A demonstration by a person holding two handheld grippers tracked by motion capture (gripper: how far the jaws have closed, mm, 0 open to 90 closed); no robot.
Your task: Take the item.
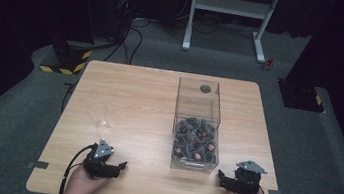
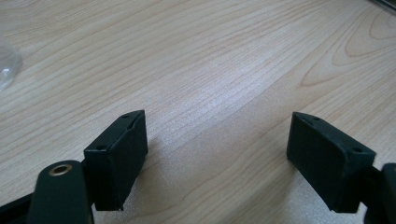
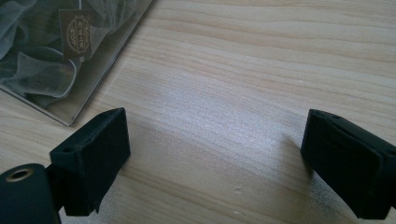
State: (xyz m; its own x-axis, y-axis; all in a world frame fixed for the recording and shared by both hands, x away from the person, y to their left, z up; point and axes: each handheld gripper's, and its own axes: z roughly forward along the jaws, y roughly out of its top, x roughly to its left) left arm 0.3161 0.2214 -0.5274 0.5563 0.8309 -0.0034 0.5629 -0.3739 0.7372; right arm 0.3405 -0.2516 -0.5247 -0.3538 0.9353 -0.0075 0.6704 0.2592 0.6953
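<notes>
— In the high view, what lies under everything?

— A pale wooden table (image 1: 140, 93) with rounded corners, standing on grey carpet in a dark room. At twelve o'clock beyond it is a white metal frame (image 1: 229, 13) on two feet; at ten o'clock, a black base with yellow-and-black striped edging (image 1: 66, 60) and cables running across the floor.

— And on the table?

— A tall clear plastic box (image 1: 196, 125) right of centre, straight-walled and open-looking, its near half packed with small dark wrapped pieces (image 1: 196, 140) showing reddish spots. At nine o'clock from it, well apart, stands a clear drinking glass (image 1: 98, 115), upright. The left gripper (image 1: 120, 167) rests at seven o'clock near the table's front edge, the right gripper (image 1: 221, 178) at five o'clock, just beside the box's near right corner. Each is in a hand and carries a grey three-cornered plate.

— The left gripper view?

— Its jaws are spread wide with nothing between them, only bare wood grain, long and wavy, matt with a soft sheen. A sliver of the glass (image 2: 8, 65) sits at ten o'clock.

— The right gripper view?

— Again matt black, blocky jaws spread wide, empty, low over the wood. At eleven o'clock is the box's (image 3: 112, 56) clear corner; inside it lies gauzy grey fabric with a small brown-and-gold label (image 3: 77, 32).
</notes>
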